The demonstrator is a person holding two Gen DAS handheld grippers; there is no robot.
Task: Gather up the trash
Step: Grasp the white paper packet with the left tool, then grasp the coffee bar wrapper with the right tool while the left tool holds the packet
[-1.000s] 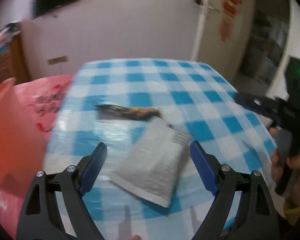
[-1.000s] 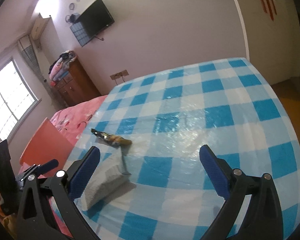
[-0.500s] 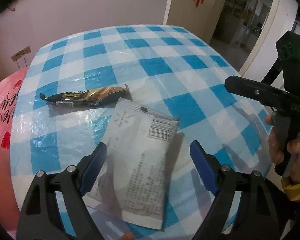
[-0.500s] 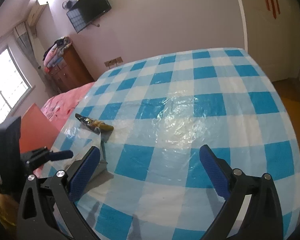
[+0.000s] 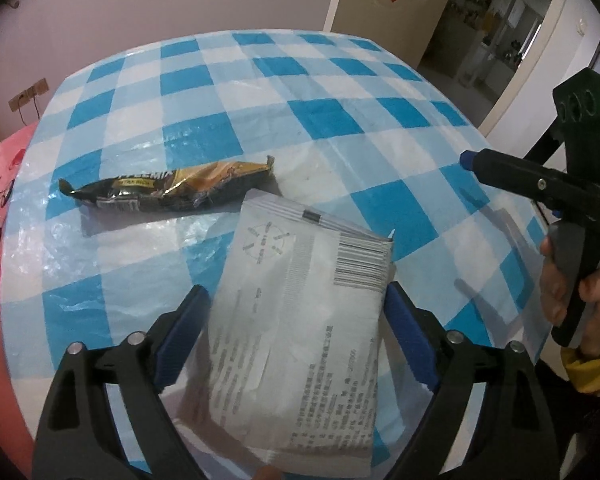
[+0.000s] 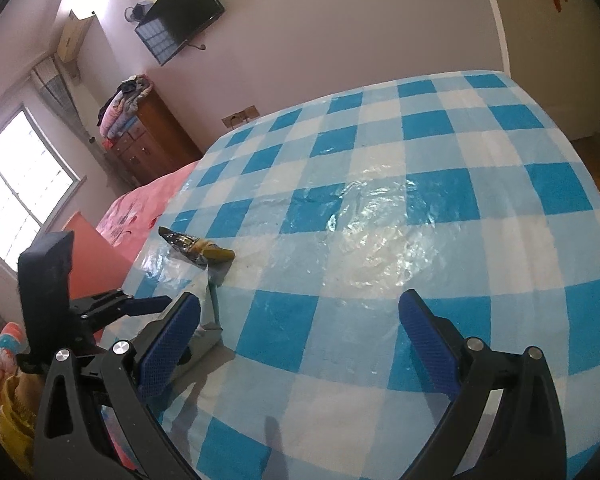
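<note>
A table under a blue-and-white checked plastic cloth [image 5: 324, 116] fills both views, and the trash lies near the edge closest to the left gripper. The larger piece is a flat grey-white pouch [image 5: 300, 328] with a barcode and printed text, lying on the cloth with one short end toward the table's middle and the other toward its near edge. The left gripper [image 5: 296, 336] straddles this pouch: its blue pads stand on either side of the long edges, the jaws are opening, and the pouch is between them, though whether the pads brush its edges is hard to judge from this angle. Just beyond the pouch's far end, close to it and perhaps touching at one corner, lies a black-and-gold snack wrapper [image 5: 172, 192], crumpled and stretched roughly parallel to the table's left edge. The right gripper [image 6: 300, 340] hangs over bare checked cloth with its jaws spread wide and nothing between them; in the left wrist view it shows at the right, held by a hand [image 5: 572, 292] with a yellow cuff. From the right wrist view the pouch is mostly hidden behind that gripper's left finger [image 6: 168, 348].
</note>
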